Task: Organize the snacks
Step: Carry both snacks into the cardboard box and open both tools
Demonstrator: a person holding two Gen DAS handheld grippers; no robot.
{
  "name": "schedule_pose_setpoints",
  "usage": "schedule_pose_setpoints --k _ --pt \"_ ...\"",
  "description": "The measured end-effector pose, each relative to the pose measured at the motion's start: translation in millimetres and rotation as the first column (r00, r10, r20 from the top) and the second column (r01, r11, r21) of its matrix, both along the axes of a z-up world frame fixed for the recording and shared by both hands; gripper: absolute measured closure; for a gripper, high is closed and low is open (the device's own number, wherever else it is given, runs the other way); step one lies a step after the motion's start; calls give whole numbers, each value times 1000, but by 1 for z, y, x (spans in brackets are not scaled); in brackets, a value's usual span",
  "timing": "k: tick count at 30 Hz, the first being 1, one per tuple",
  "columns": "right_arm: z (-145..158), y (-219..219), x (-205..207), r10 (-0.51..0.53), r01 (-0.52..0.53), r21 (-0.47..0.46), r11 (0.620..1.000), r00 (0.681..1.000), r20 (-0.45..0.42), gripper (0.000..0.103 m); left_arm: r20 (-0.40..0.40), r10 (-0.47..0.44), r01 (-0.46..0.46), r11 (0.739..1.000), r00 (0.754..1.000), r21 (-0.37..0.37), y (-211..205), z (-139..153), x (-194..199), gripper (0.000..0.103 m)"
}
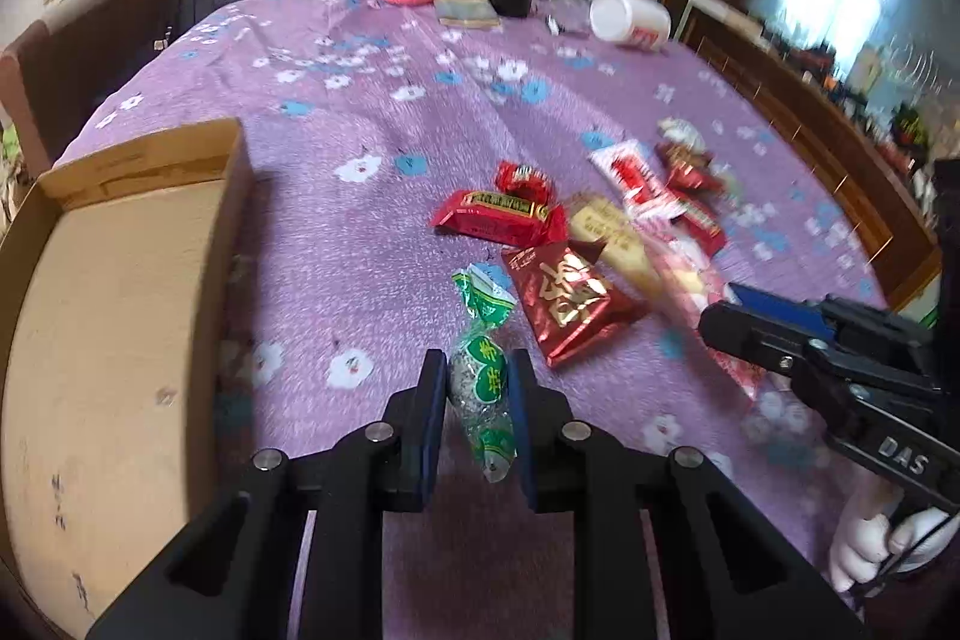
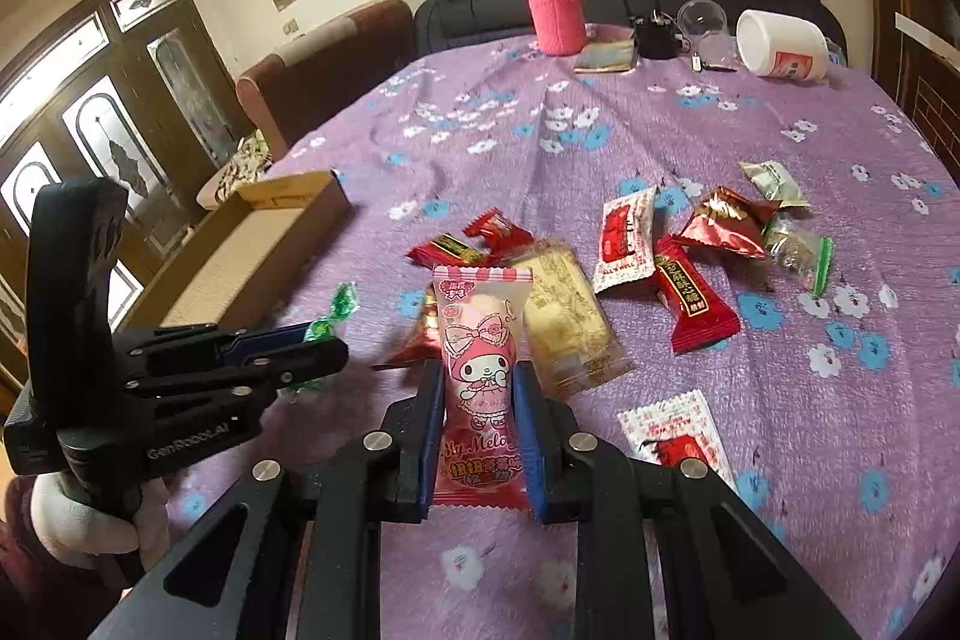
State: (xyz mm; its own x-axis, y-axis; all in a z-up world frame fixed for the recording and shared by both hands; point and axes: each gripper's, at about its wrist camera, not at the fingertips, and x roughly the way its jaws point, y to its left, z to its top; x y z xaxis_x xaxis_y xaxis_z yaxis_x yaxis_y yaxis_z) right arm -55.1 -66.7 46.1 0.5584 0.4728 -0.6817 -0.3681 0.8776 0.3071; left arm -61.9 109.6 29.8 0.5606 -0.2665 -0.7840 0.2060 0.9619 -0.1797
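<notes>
Holding one snack apiece, both grippers are mid-transfer. The left gripper [image 1: 478, 421] is clamped on a green-wrapped candy [image 1: 483, 370], its pads pressing the wrapper's bulging middle while the twisted ends stick out fore and aft; whether the candy is lifted off the purple floral tablecloth [image 1: 360, 58] cannot be told with certainty. The right gripper [image 2: 478, 436] is clamped on a pink cartoon-print packet [image 2: 483, 364], held upright between the blue pads with its top edge standing well above them. The cardboard box [image 1: 120, 310], shallow, open-topped and showing no snacks inside, sits at the left of the table, just beside the left gripper and well apart from the right one. The remaining snacks, among them a red foil packet [image 1: 567, 301], a long red bar [image 1: 498, 214] and a pale yellow packet [image 2: 567, 316], lie scattered loose on the cloth near the centre. Judgement: the step in hand is carrying the two gripped items to the box, with the task barely begun. The next move calls for swinging the left gripper over the box wall and parting the fingers only once the candy is above the floor; the right gripper must wait or cross behind to avoid collision.
</notes>
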Motion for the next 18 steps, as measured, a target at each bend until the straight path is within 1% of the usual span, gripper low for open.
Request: schedule_pose_setpoints --k 4,6,8,9,12,15,18 --pt "18 15 -14 28 -28 -10 1000 999 23 79 47 46 -42 997 998 -68 30 24 -28 83" --pt "29 31 -22 59 -58 -12 998 997 39 79 72 97 -90 992 993 -92 58 37 -45 83" --pt "36 48 -28 93 -93 -1 996 995 44 79 88 163 -154 983 983 -97 88 43 -59 83" --pt "41 62 -30 124 -125 8 992 991 45 79 94 195 -186 978 976 -96 102 45 -65 83" --pt "46 97 -34 191 -192 41 981 981 21 78 91 305 -297 950 948 -93 148 43 -80 83" --pt "45 143 -34 268 -267 71 961 963 -13 78 87 404 -400 914 911 -64 187 37 -91 83" --pt "38 186 -35 323 -320 64 945 945 -43 78 76 456 -453 890 887 -52 212 30 -96 83"
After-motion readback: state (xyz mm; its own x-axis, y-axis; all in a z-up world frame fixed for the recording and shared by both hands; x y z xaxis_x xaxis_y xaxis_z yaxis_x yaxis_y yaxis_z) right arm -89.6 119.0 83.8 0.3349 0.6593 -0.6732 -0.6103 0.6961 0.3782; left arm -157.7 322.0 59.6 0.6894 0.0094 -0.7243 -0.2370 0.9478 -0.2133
